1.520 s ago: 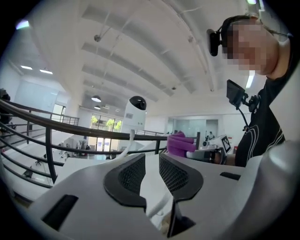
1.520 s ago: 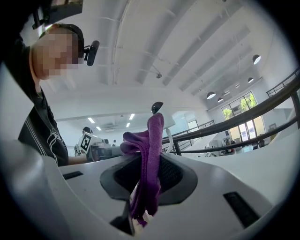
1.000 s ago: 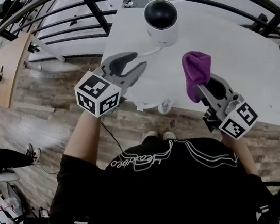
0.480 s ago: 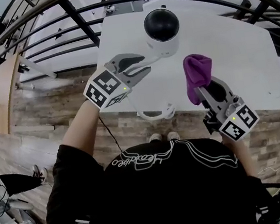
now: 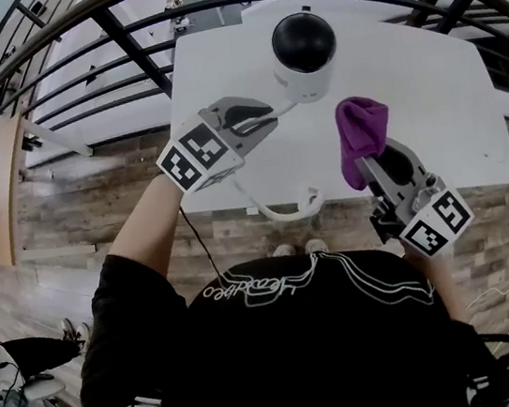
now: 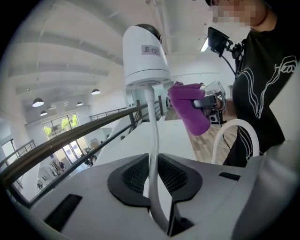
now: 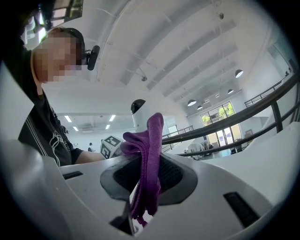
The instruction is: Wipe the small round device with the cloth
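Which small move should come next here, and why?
Probably bring the right claw with its purple cloth onto the round device. The left claw, whose jaws have just been closing, pinches the white cable; the cloth is not yet touching the device.

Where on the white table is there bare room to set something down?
The right half of the table, from the purple cloth out to its edge, is bare. A narrower bare strip lies left of the round device, up to the left edge. Crowded: the near-centre, where the white cable runs from the device and loops off the near edge.
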